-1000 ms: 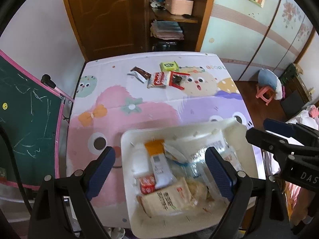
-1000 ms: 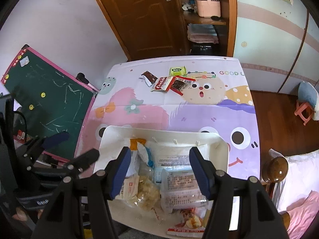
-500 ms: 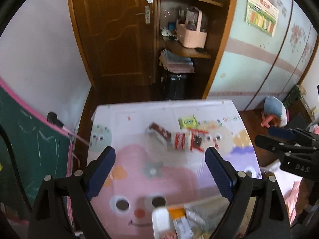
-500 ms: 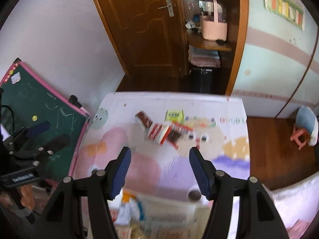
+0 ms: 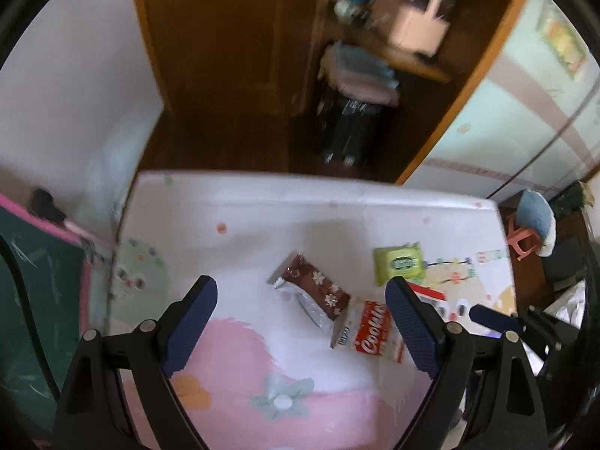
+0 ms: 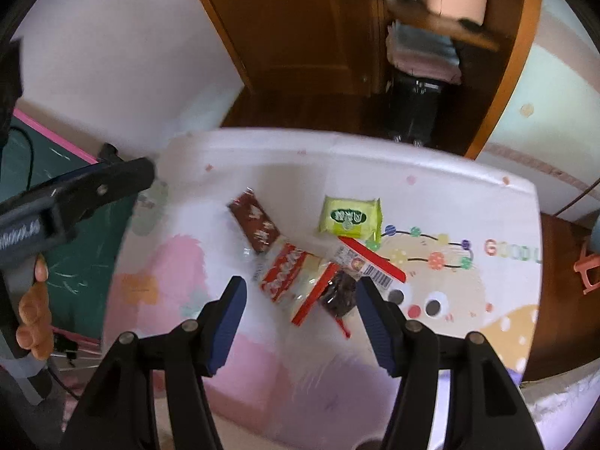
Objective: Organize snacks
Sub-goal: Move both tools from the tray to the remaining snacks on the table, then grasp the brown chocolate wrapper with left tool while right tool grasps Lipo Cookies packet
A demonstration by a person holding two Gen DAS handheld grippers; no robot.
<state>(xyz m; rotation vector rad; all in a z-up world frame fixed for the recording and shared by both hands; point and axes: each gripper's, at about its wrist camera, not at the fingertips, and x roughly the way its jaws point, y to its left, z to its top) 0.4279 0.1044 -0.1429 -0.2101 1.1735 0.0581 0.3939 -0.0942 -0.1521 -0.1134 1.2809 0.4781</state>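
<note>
Several snack packets lie on the cartoon-print table cover (image 6: pixel 431 195): a brown bar (image 6: pixel 255 227) (image 5: pixel 313 287), a green packet (image 6: pixel 350 219) (image 5: pixel 399 262), a red-and-white cookie packet (image 6: pixel 285 272) (image 5: pixel 373 332) and a red-edged clear bag of dark pieces (image 6: pixel 339 292). My left gripper (image 5: pixel 302 326) is open and empty, hovering just short of the brown bar. My right gripper (image 6: pixel 300 322) is open and empty, just short of the cookie packet and dark bag. The left gripper also shows in the right wrist view (image 6: pixel 75 191).
A green chalkboard with a pink frame (image 6: pixel 56 195) leans at the table's left. Behind the table are a wooden door (image 6: pixel 300 18) and shelves with a pink basket (image 5: pixel 412 26). A small pink stool (image 5: pixel 525 236) stands on the floor at the right.
Both grippers have moved forward from over the white tray to the far packets. The tray has dropped out of view. The packets now look much larger and closer.
</note>
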